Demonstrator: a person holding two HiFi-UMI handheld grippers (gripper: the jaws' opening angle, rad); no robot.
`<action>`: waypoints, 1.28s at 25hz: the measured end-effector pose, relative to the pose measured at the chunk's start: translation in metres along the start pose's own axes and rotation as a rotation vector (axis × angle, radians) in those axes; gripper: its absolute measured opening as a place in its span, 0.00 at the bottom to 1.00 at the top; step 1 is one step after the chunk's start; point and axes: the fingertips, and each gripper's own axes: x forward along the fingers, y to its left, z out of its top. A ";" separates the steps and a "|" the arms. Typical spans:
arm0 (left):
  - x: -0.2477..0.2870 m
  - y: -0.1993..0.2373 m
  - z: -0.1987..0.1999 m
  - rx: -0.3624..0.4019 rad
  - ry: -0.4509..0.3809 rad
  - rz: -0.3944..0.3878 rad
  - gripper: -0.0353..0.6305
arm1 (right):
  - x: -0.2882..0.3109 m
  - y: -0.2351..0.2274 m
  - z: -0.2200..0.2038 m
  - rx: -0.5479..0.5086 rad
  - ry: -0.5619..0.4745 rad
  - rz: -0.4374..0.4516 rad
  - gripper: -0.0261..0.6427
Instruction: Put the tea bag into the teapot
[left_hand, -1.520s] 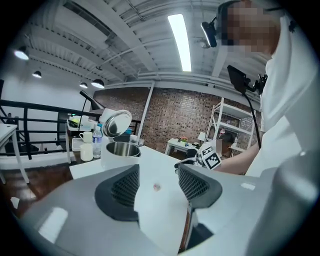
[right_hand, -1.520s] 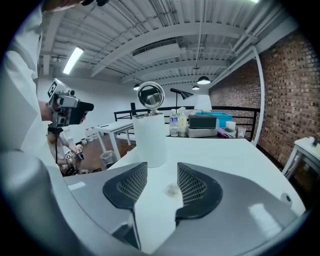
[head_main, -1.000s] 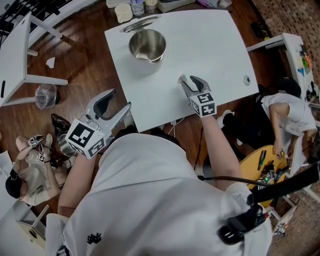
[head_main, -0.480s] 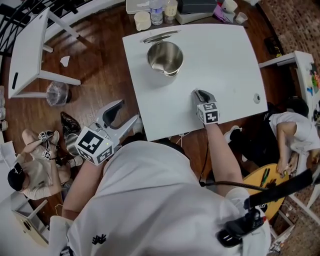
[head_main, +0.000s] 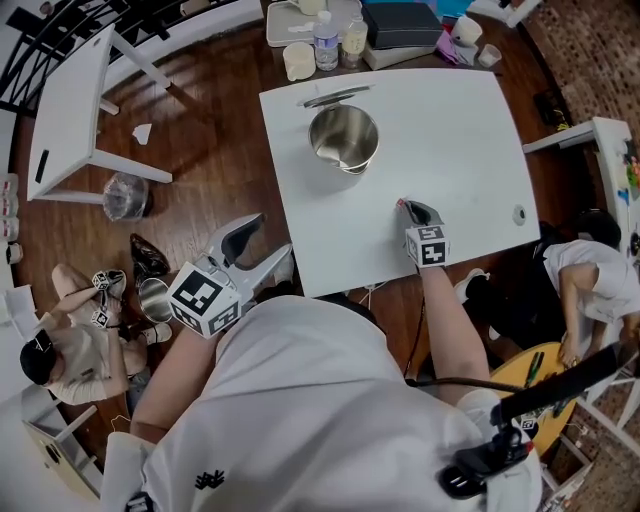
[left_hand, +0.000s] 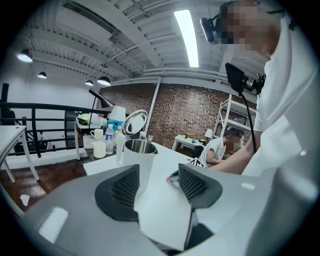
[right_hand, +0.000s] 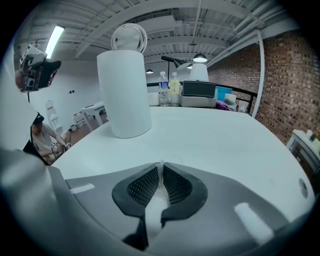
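The white teapot (head_main: 343, 137) stands at the far middle of the white table (head_main: 470, 130), steel inside showing, lid (head_main: 335, 96) swung open behind it. My right gripper (head_main: 405, 207) rests low on the table near the front edge. Its jaws are closing tight, and the pads press on the white tea bag (right_hand: 156, 205), whose red tag (head_main: 400, 203) peeks out at the tips. The teapot (right_hand: 124, 95) rises ahead and to the left in the right gripper view. My left gripper (head_main: 268, 237) hangs open off the table's left front corner, nothing between its fingers.
A bottle (head_main: 327, 40), a cup (head_main: 298, 60) and a dark box (head_main: 400, 22) stand on a tray beyond the table's far edge. The table has a small hole (head_main: 519, 213) at its right. One person sits on the floor at left (head_main: 70, 350), another at right (head_main: 590, 270).
The right gripper's jaws went from wide open to shut on the tea bag on the table. The left gripper stayed open beside the table.
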 end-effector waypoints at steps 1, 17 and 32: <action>0.000 0.000 0.001 0.003 -0.002 -0.003 0.39 | -0.002 -0.001 0.001 0.000 -0.002 -0.002 0.07; 0.012 0.005 0.009 0.004 -0.039 -0.078 0.39 | -0.079 0.004 0.076 -0.001 -0.125 -0.025 0.06; 0.004 0.013 0.005 -0.004 -0.053 -0.102 0.39 | -0.149 0.049 0.200 -0.079 -0.254 0.045 0.06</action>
